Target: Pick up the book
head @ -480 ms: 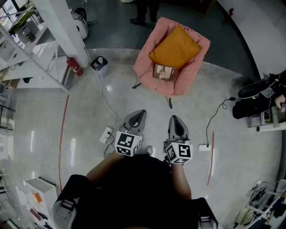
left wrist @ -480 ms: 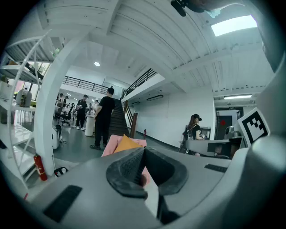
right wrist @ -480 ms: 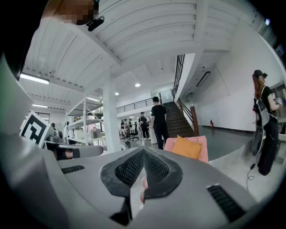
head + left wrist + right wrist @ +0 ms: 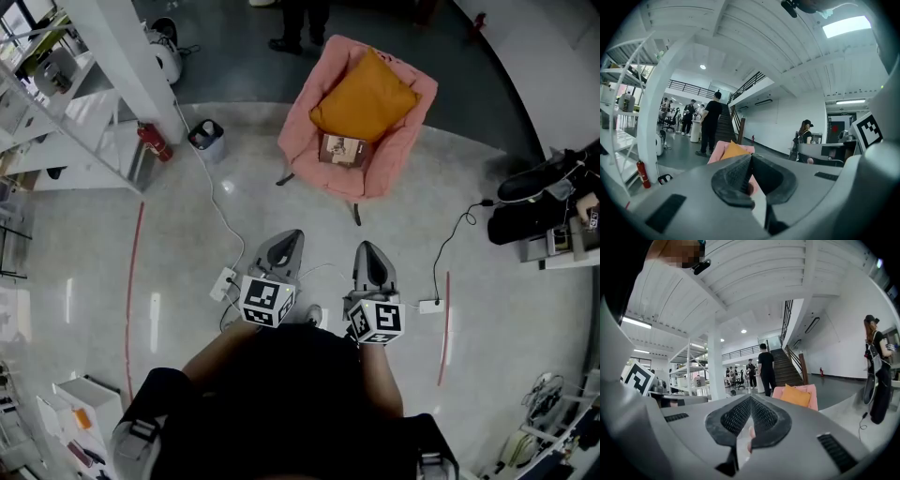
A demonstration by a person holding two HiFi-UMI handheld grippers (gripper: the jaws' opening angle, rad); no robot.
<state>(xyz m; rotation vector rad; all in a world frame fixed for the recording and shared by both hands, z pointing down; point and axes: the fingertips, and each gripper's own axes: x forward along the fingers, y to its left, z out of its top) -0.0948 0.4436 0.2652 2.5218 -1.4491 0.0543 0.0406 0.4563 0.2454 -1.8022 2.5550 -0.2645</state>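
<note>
Nothing of the job is done yet: my left gripper and right gripper are both closed and empty, and the book lies well ahead of them on the pink chair, so I have yet to reach and grip it.

The head camera looks steeply down from up high. Cameras on the left tool and right tool look straight ahead. All see the far pink chair.
</note>
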